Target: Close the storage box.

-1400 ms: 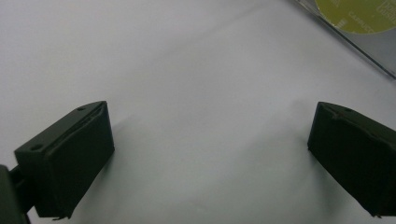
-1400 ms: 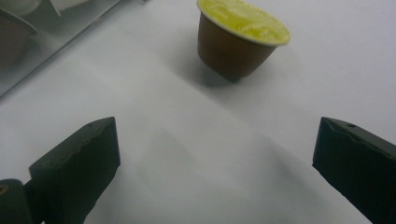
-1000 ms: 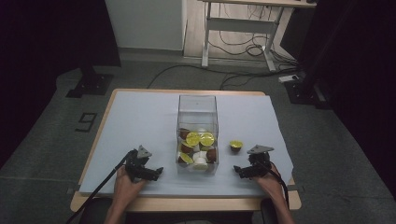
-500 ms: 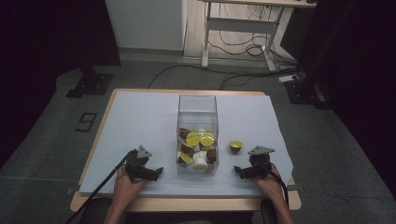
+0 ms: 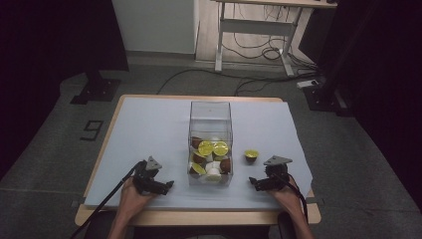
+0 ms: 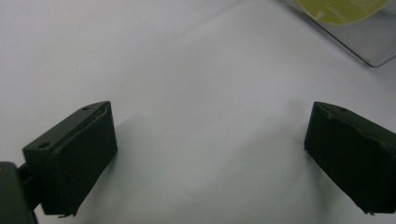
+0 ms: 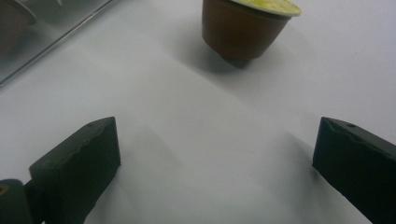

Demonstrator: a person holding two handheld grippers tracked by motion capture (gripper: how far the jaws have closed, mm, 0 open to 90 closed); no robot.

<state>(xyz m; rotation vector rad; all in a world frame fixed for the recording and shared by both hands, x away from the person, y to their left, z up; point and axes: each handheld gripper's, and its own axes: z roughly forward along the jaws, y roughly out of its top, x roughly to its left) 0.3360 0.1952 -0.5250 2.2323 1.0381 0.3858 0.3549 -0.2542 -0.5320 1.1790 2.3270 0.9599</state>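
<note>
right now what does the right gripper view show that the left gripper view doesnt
Right gripper view: a lone brown coffee capsule with a yellow-green foil lid, standing upright on the white table cover ahead of the right gripper, plus another brown capsule behind the clear box wall at top left.

Left gripper view: a yellow-green capsule lid seen through the corner of the clear plastic box, ahead of the left gripper.

Both: two black jaws spread wide with nothing between them, the white table cover, and part of the clear box.
</note>
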